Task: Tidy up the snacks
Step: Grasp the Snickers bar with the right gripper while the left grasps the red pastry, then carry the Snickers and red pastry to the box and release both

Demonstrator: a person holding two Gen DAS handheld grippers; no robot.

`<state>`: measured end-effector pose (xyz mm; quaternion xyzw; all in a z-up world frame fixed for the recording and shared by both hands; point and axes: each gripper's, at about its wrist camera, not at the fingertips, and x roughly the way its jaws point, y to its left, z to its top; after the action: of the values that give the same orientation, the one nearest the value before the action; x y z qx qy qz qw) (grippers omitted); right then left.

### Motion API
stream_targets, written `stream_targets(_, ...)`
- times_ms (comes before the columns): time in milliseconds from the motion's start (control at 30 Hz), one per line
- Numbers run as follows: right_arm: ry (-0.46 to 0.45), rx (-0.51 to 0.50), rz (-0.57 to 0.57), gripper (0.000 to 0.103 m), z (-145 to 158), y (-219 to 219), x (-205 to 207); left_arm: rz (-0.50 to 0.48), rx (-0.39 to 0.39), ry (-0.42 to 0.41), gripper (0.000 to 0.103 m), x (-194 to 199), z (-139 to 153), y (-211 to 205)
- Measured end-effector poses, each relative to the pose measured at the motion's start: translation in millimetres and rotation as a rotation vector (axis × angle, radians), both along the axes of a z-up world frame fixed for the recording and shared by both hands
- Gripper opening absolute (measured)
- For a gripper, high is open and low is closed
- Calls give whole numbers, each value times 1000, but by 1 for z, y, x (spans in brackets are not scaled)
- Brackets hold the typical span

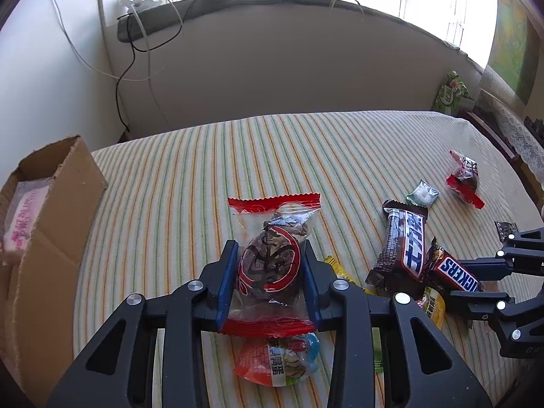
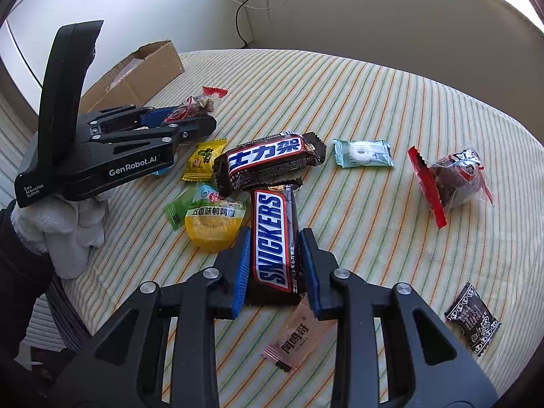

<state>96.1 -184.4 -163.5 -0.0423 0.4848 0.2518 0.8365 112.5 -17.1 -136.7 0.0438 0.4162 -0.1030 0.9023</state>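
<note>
Snickers bar [image 2: 274, 241] btwn right tool [image 2: 274, 265] pads, touching both.

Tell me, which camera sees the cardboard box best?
The left wrist view: the cardboard box is close, open side showing a pink packet inside. The right wrist view shows only part of it, far off behind the left tool.
</note>
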Motion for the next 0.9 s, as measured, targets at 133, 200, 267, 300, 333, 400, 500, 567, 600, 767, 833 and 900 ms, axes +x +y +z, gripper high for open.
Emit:
stream_targets(133, -2, 15, -17, 29, 3, -1, 1, 11, -25, -9, 34, -10, 7, 3)
stream_targets(200, -12, 25, -21, 29, 7, -4, -1, 18, -29, -21, 34, -16, 12, 6)
stream_targets(267, -24, 33, -29, 29, 13, -8, -6, 20, -41, -35, 34, -25, 19, 8)
stream_targets(300, -23, 44, -29, 29, 16, -9, -8, 22, -46, -43, 34, -28, 23, 10)
stream_targets(333, -27, 52, -31, 29, 20, -11, -11, 29, -50, -52, 34, -31, 27, 12)
stream_targets(400, -42, 60, -31, 29, 27, -14, -16, 36, -58, -71, 34, -39, 34, 17)
stream_targets(500, -65, 64, -17, 29, 38, -15, -25, 54, -74, -98, 34, -49, 45, 28)
stream_targets(567, -78, 66, -3, 29, 45, -12, -29, 69, -85, -113, 34, -56, 51, 36)
stream_targets(600, -84, 66, 1, 29, 48, -10, -30, 75, -90, -121, 34, -60, 55, 40)
stream_targets(767, -107, 68, 39, 29, 62, 5, -38, 118, -87, -163, 34, -77, 69, 62)
stream_targets(833, -114, 73, 57, 29, 67, 15, -39, 137, -89, -174, 34, -83, 74, 73)
stream_targets(900, -121, 76, 76, 29, 70, 28, -37, 159, -85, -190, 34, -89, 78, 83)
